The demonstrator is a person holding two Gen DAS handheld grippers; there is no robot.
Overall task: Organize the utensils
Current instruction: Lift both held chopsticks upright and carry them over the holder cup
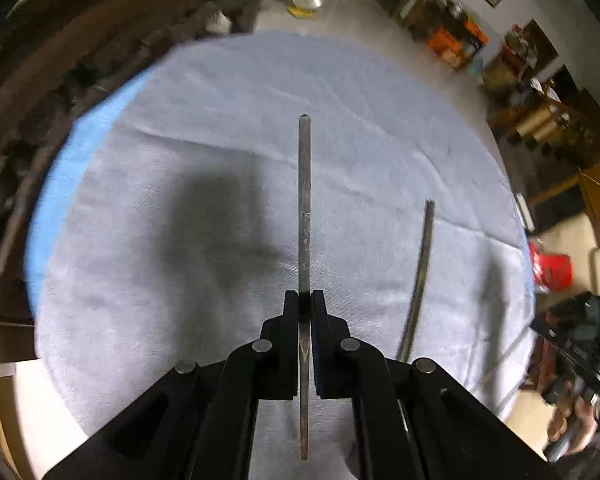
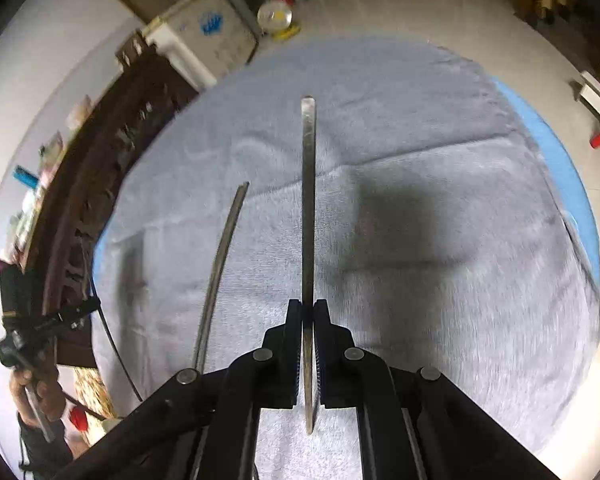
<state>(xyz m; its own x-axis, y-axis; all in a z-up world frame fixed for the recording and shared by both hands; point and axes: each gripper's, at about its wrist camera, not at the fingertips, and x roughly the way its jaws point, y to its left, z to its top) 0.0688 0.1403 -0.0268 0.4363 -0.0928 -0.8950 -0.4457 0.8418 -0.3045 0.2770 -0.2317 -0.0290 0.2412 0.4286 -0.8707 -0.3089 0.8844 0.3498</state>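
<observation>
My left gripper (image 1: 305, 300) is shut on a thin metal utensil (image 1: 304, 200), seen edge-on and pointing straight ahead over the grey towel (image 1: 180, 120). A second metal utensil (image 1: 422, 272) hangs to its right. In the right wrist view, my right gripper (image 2: 308, 308) is shut on that second utensil (image 2: 308, 200), also edge-on, with the left one's utensil (image 2: 222, 264) slanting at its left. Both utensils are held in the air above the towel (image 2: 440, 128). Their working ends are hidden behind the jaws, so I cannot tell which kind each is.
The towel covers a round blue table (image 1: 60, 172). Dark carved wooden furniture (image 2: 100, 184) runs along one side, with a white box (image 2: 204, 36) beyond it. A person's hand (image 2: 32, 392) grips the left tool's handle. Cluttered shelves (image 1: 540, 80) line the far wall.
</observation>
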